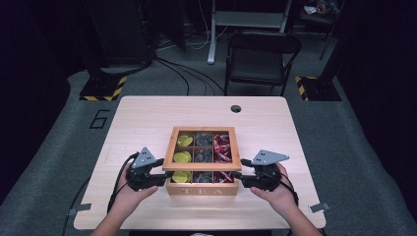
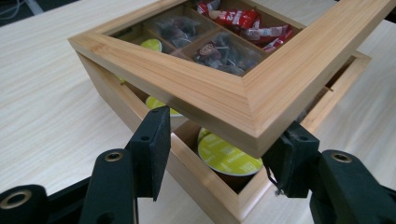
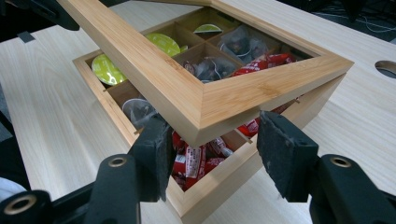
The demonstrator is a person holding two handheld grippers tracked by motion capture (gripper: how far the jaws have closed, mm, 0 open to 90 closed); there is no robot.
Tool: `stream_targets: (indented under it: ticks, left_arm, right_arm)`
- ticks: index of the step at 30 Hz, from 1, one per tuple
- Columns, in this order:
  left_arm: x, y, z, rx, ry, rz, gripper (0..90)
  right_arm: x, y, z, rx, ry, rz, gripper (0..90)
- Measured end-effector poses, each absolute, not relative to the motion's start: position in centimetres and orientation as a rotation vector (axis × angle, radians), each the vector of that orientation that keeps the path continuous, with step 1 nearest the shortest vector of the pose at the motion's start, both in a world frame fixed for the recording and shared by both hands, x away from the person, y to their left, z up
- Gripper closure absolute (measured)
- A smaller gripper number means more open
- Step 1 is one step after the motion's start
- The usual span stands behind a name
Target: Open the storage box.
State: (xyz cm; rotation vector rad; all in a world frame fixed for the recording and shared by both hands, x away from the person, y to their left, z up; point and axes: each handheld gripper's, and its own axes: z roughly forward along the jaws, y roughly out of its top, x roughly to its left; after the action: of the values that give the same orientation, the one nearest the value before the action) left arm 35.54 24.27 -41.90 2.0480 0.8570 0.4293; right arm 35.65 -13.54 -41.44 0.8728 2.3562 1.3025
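Observation:
A bamboo tea box (image 1: pixel 201 191) marked TEA stands near the table's front edge, its windowed lid (image 1: pixel 169 147) tilted up at the front. Inside are yellow-green capsules (image 1: pixel 183 157), grey tea bags (image 1: pixel 203 155) and red packets (image 1: pixel 221 147). My left gripper (image 1: pixel 167 173) is at the lid's front left corner. In the left gripper view the lid (image 2: pixel 224 98) passes between the jaws of the left gripper (image 2: pixel 222 149), which stand apart from it, above a capsule (image 2: pixel 229 156). My right gripper (image 1: pixel 237 174) holds the front right corner. In the right gripper view the right gripper (image 3: pixel 215 149) has its pads on the lid (image 3: pixel 210 100), over red packets (image 3: pixel 191 163).
The light wooden table (image 1: pixel 147 118) has a round cable hole (image 1: pixel 236 108) at the back. A black folding chair (image 1: pixel 260 54) stands on the floor behind the table, beside cables and a desk frame. Bare tabletop lies to the left, right and behind the box.

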Motion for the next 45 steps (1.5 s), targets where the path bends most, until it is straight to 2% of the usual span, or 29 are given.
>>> stream_targets:
  ticks: [12,23,31,45]
  left_arm:
    - [36.0,24.2,-40.6,2.048,0.821,0.505,43.5]
    - [36.6,24.3,-39.5,2.034,0.817,0.499,43.7]
    - [37.3,24.3,-38.2,2.035,0.805,0.511,43.5]
    - [39.1,24.5,-38.5,2.018,0.826,0.539,42.1]
  right_arm:
    - [36.6,-13.8,-40.2,0.895,2.365,1.338,45.1]
    - [37.6,-14.1,-39.9,0.908,2.355,1.323,45.1]
    - [38.2,-14.0,-38.3,0.861,2.327,1.33,44.8]
    - [38.9,-13.5,-36.8,0.839,2.327,1.333,47.0]
